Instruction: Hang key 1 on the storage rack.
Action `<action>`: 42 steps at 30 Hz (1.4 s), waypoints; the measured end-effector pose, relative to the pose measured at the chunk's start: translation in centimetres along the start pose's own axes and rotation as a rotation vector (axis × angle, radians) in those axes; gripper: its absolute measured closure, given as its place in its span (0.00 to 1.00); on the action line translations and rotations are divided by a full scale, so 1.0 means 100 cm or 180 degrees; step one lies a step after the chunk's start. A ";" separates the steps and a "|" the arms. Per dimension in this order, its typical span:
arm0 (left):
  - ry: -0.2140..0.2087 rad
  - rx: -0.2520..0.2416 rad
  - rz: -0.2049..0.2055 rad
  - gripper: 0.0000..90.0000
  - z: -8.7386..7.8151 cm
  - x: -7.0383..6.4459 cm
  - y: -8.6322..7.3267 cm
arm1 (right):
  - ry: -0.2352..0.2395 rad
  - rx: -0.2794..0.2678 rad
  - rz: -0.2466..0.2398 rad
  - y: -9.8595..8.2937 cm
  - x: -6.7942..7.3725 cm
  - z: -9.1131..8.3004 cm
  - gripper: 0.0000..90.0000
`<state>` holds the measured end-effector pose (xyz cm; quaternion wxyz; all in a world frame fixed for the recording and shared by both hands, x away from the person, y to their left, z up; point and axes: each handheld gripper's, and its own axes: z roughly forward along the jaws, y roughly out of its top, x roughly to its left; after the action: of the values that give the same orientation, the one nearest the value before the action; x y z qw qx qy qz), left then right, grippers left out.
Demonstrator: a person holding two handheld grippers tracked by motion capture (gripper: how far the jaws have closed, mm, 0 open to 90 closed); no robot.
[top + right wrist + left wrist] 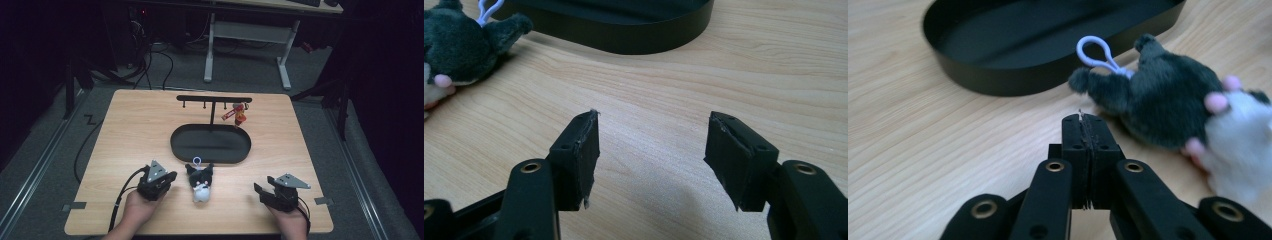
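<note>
Jaws of the left gripper [1083, 122] are pressed flat together with nothing between them, low over the table [923, 150]; the plush toy [1158, 100] lies just beside them, ahead and to their right in the left gripper view, not touching. Jaws of the right gripper [651, 145] stand wide apart over bare wood, well apart from the toy [459, 45], which lies at the far left of the right gripper view. From above, the toy [200, 182] lies between the left gripper [167, 176] and the right gripper [260, 189], nearer the left, just in front of the black oval tray [182, 150]. It is dark grey with pointed ears, a white lower part, small pink bits and a pale lilac loop [1095, 52] at its head, which points toward the tray [998, 82].
</note>
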<state>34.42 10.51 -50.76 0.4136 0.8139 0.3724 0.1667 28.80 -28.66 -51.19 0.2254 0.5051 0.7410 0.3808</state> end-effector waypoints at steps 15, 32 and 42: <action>-0.0668 0.0279 0.0436 0.97 0.043 -0.094 0.015 | 0.0027 0.0060 0.0035 0.000 -0.008 0.006 0.44; -0.0970 0.0272 0.0747 0.94 0.057 -0.150 0.028 | 0.0008 0.0022 0.0090 0.001 -0.012 0.002 0.44; -0.0786 0.0156 0.0588 0.71 0.025 -0.083 0.010 | -0.0005 0.0040 0.0151 -0.002 -0.016 0.001 0.44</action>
<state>30.80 2.52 -51.17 0.4191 0.8689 0.2462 0.0935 29.39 -30.18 -51.54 0.2138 0.5242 0.7310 0.3810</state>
